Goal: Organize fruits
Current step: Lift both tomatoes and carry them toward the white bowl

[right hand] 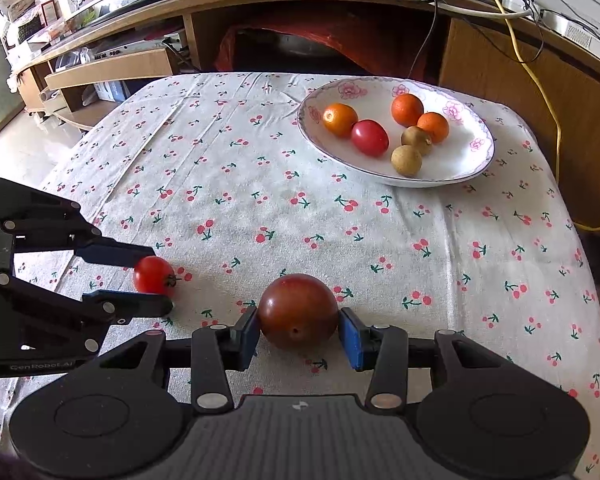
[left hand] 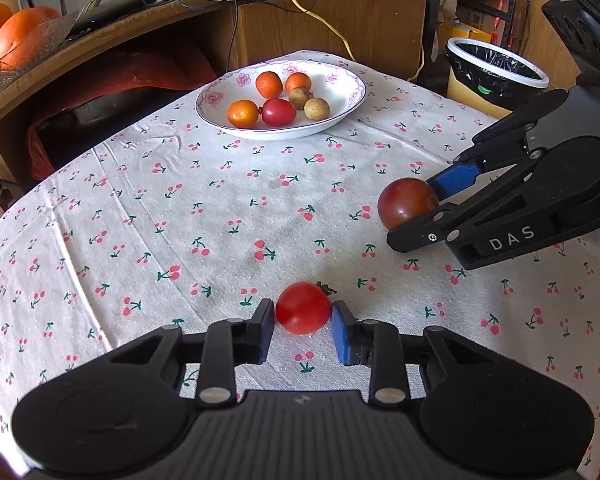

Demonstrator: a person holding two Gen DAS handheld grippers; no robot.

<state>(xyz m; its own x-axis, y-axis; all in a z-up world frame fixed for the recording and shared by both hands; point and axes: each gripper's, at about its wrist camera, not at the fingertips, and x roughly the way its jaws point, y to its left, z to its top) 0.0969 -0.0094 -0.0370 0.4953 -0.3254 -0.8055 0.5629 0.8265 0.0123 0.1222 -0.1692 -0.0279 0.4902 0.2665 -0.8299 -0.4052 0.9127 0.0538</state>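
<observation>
My left gripper (left hand: 303, 322) is shut on a small red tomato (left hand: 303, 308), low over the cherry-print tablecloth; it also shows in the right wrist view (right hand: 154, 275). My right gripper (right hand: 298, 334) is shut on a larger dark red tomato (right hand: 298, 311), which also shows in the left wrist view (left hand: 407, 203) between the right gripper's fingers (left hand: 454, 178). A white floral plate (left hand: 340, 76) at the far side of the table holds several small oranges, a red tomato and two brown longans; it also shows in the right wrist view (right hand: 464, 160).
The table (left hand: 220, 208) is covered with a cherry-print cloth. A bin with a black liner (left hand: 496, 66) stands beyond the table's right edge. A wooden desk with cables (left hand: 300, 8) and a bowl of oranges (left hand: 12, 36) lies behind.
</observation>
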